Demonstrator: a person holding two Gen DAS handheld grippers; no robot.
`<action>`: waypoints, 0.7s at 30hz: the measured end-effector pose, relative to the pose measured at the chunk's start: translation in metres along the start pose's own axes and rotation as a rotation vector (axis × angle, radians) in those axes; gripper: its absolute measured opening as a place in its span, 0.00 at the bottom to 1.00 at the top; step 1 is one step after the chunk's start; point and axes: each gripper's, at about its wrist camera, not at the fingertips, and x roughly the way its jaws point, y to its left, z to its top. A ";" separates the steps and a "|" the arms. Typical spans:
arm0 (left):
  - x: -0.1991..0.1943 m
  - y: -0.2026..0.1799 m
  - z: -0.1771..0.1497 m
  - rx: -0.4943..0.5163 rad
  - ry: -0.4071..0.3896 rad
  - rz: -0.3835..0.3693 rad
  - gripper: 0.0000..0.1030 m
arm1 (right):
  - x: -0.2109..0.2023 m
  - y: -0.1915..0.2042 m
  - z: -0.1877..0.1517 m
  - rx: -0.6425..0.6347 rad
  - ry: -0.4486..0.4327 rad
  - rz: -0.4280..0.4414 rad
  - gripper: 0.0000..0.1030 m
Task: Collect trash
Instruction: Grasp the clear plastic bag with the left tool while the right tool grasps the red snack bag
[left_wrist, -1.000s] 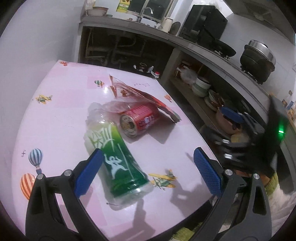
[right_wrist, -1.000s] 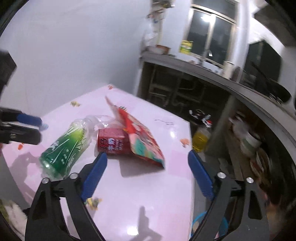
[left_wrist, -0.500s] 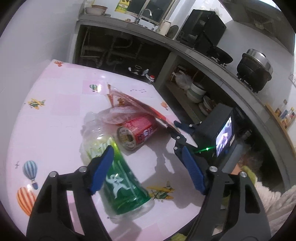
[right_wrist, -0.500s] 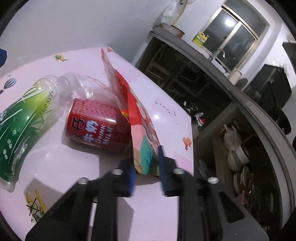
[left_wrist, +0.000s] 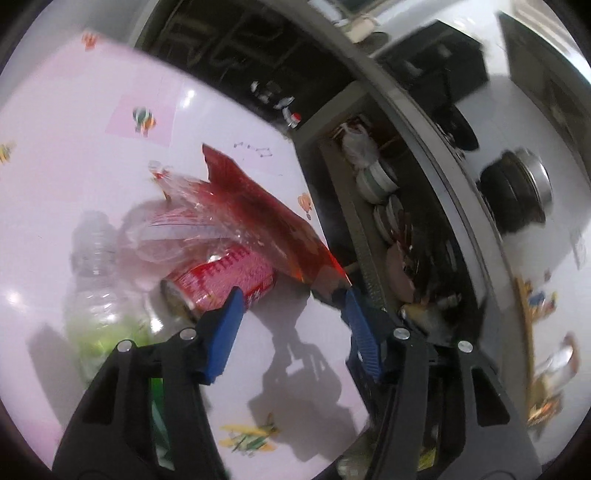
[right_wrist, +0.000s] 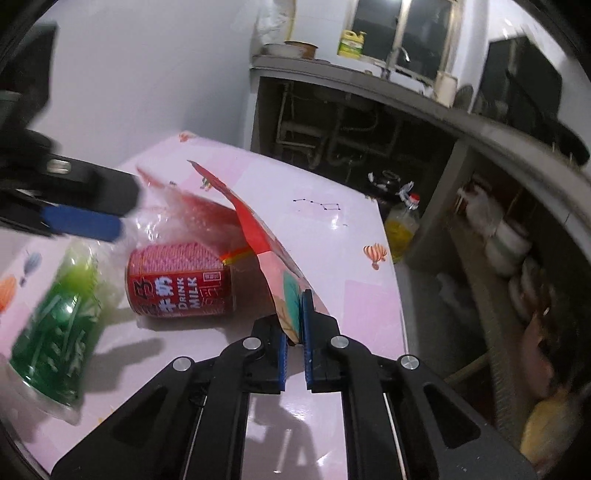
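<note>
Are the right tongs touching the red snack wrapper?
Touching. In the right wrist view the right tongs have both blue pads pinched on the lower corner of the red snack wrapper, with no gap showing.

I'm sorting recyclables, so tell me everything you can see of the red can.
The red can looks like metal, printed "DRINK MILK" in white. It lies on its side on the pink table, beside the green bottle. A clear wrapper and a red snack bag drape over it. Neither gripper holds it.
</note>
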 end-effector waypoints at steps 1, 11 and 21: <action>0.007 0.005 0.003 -0.036 0.009 0.001 0.49 | 0.000 -0.003 0.000 0.013 0.000 0.012 0.07; 0.041 0.026 0.026 -0.205 0.025 0.064 0.42 | 0.004 -0.017 -0.002 0.071 -0.010 0.067 0.07; 0.047 0.023 0.035 -0.220 -0.008 0.104 0.09 | 0.005 -0.026 -0.003 0.124 -0.027 0.097 0.07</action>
